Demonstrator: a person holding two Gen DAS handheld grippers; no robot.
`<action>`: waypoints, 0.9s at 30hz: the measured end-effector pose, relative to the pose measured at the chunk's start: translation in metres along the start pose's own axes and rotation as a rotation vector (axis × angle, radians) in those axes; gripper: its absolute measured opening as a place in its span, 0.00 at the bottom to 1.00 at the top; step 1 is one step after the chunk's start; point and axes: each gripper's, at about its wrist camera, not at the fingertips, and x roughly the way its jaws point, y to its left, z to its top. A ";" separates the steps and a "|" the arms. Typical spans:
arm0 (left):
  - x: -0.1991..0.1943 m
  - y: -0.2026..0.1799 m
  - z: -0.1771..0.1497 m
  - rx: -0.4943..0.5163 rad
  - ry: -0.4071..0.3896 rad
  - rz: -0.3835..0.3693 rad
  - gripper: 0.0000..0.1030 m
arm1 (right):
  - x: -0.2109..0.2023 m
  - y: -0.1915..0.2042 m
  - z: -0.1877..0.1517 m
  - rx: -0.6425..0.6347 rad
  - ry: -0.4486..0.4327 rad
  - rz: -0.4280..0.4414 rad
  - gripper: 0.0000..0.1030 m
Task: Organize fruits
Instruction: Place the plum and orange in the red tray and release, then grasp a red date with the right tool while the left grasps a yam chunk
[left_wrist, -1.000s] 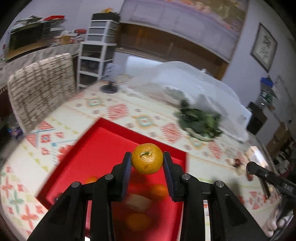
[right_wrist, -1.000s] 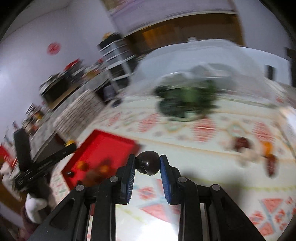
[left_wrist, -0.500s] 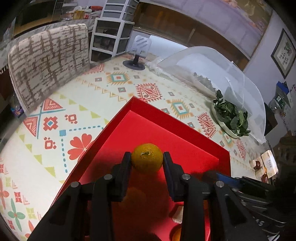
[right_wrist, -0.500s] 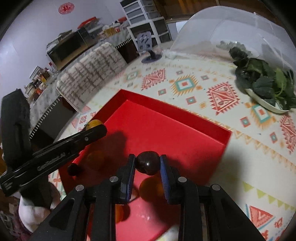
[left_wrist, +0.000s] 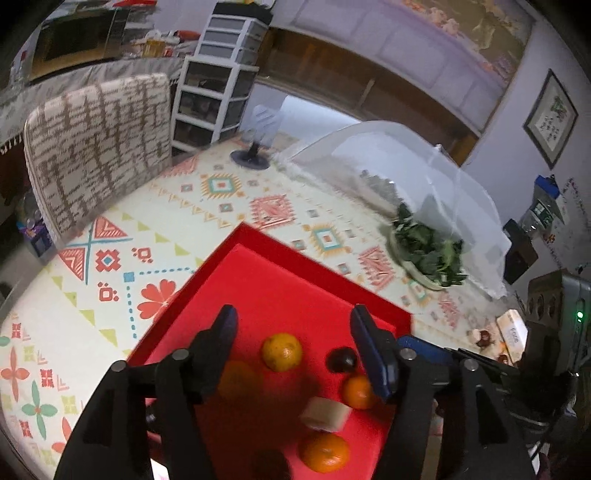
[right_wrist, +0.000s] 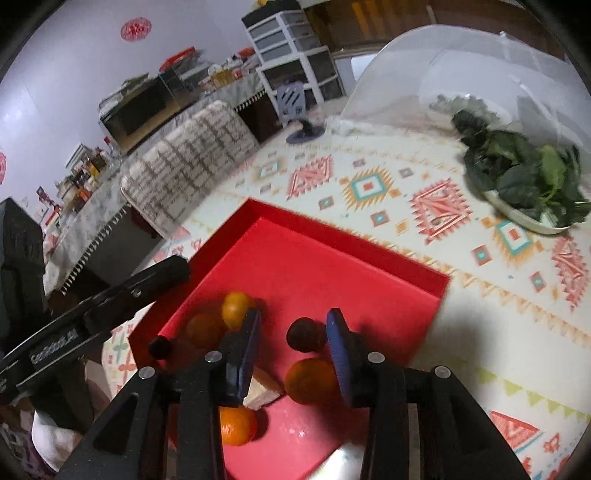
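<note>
Jaws of both the left gripper (left_wrist: 291, 332) and right gripper (right_wrist: 293, 332) are opening, fruit loose in the red tray (left_wrist: 295, 280).

Fruits (left_wrist: 282, 351) in tray (left_wrist: 317, 275) — greens (left_wrist: 430, 251) behind

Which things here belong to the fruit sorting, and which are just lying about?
Part of the job:
- red tray
- yellow-orange citrus, between the opening jaws of the left gripper, untouched
- dark round fruit, in the opening right gripper
- other oranges
- pale block in the tray

Lying about:
- plate of greens
- mesh food cover
- chair
- drawer unit
</note>
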 end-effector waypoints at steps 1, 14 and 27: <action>-0.006 -0.008 -0.001 0.012 -0.006 -0.010 0.65 | -0.008 -0.003 -0.001 0.005 -0.012 -0.001 0.40; -0.026 -0.120 -0.033 0.161 0.040 -0.164 0.71 | -0.144 -0.129 -0.048 0.199 -0.172 -0.138 0.41; 0.048 -0.237 -0.084 0.287 0.192 -0.266 0.73 | -0.228 -0.282 -0.115 0.406 -0.232 -0.398 0.44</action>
